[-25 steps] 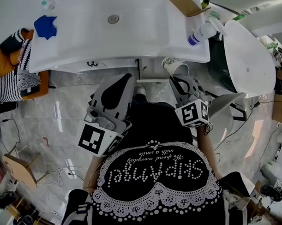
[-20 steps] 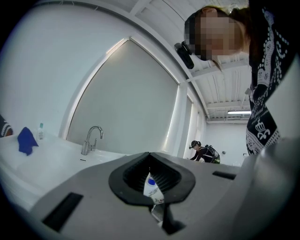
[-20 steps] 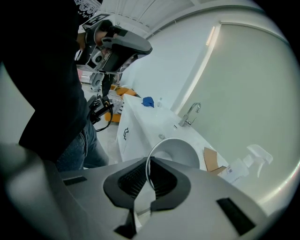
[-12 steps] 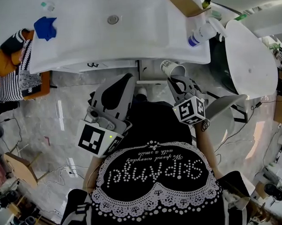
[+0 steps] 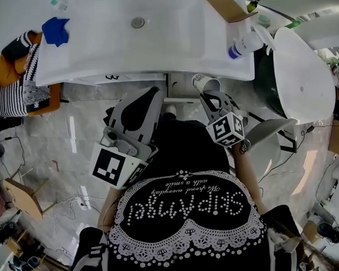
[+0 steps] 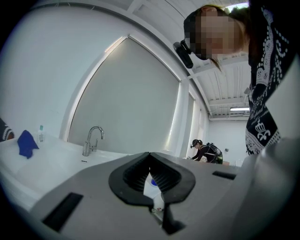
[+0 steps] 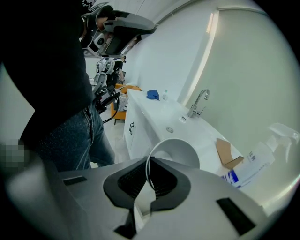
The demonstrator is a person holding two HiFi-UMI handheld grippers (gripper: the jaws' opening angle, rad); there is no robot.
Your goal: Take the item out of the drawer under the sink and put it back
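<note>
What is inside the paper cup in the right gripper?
Only bare white inner wall shows in the paper cup, pinched at its rim by the right gripper. Its lower part is covered by that gripper's body.

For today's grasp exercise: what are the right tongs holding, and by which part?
A white paper cup, pinched at its rim by the right tongs.

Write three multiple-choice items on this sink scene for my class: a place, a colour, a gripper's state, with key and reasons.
1. The blue cloth lies: A on the sink counter; B on the floor; C in a gripper.
2. The paper cup is: A red; B white; C green.
3. The right gripper is: A open; B shut, empty; C shut on the cup's rim.
Key: A, it lies on the white top; B, white wall; C, rim pinched between the jaws.
</note>
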